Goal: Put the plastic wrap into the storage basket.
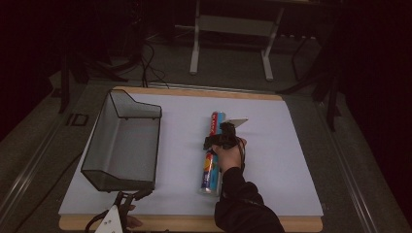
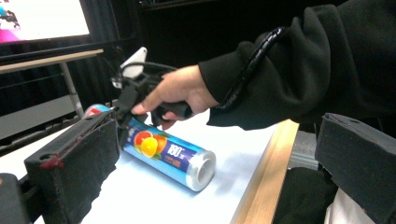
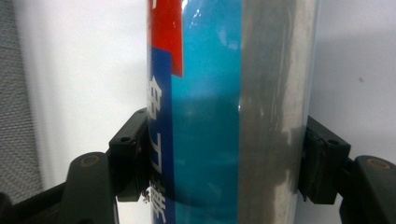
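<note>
right tongs [image 1: 219, 140] clamped across wrap roll [image 1: 212, 154] mid-length, likely for balance | roll flat on tabletop [image 1: 277, 160], right of mesh basket [image 1: 124, 141] | left tongs [image 1: 127, 198] agape, parked at near edge

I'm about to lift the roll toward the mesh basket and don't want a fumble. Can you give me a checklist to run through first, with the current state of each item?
1. Right claw straddles the roll, a jaw on each side: ok.
2. Jaws pressed firmly enough to hold: cannot tell; they sit against the roll's sides in the right gripper view.
3. Grip position: near the roll's middle, so it should lift level: ok.
4. Mesh basket has room; nothing seen inside: ok.
5. White sheet between roll and basket is free of obstacles: ok.
6. Left claw is open, at the near edge by the basket, out of the way: ok.
</note>
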The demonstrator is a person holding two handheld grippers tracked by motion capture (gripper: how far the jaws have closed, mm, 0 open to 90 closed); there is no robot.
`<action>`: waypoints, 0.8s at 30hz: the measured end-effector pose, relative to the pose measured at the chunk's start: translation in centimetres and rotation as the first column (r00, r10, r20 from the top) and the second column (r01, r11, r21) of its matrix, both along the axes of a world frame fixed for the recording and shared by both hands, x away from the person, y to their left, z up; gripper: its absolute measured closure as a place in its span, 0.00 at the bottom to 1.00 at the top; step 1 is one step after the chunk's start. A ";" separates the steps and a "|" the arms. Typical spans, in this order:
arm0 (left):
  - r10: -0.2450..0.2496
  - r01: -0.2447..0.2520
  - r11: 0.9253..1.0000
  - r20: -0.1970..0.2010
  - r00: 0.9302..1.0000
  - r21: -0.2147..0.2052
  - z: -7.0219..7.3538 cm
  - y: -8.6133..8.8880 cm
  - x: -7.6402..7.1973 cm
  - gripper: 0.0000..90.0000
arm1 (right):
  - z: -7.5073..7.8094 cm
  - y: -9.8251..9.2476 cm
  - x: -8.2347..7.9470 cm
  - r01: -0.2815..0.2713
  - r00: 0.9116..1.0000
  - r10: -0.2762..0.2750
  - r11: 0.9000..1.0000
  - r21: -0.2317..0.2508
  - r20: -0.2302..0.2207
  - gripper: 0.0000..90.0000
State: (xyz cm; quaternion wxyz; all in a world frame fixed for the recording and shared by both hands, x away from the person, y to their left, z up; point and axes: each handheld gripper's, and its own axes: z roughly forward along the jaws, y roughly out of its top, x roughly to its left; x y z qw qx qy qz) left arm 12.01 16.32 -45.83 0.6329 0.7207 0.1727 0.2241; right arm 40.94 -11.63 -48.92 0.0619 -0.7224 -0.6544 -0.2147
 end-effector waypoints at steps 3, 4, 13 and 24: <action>0.001 -0.001 1.000 0.003 1.000 0.002 0.0 0.0 0.0 0.01 | 1.1 0.4 0.2 -0.030 0.999 0.029 1.000 0.010 0.033 0.35; 0.001 -0.001 1.000 0.004 1.000 0.000 0.0 0.0 -0.1 0.01 | 1.5 0.7 0.2 -0.042 0.998 0.042 0.999 0.010 0.044 0.35; -0.001 0.001 1.000 -0.008 1.000 0.000 -0.1 0.0 0.1 0.01 | 4.3 2.1 0.7 -0.127 0.983 0.122 0.992 0.025 0.137 0.35; -0.003 0.003 1.000 -0.020 1.000 0.003 -0.2 -0.1 0.2 0.01 | 7.6 3.8 1.1 -0.183 0.959 0.170 0.982 0.037 0.226 0.35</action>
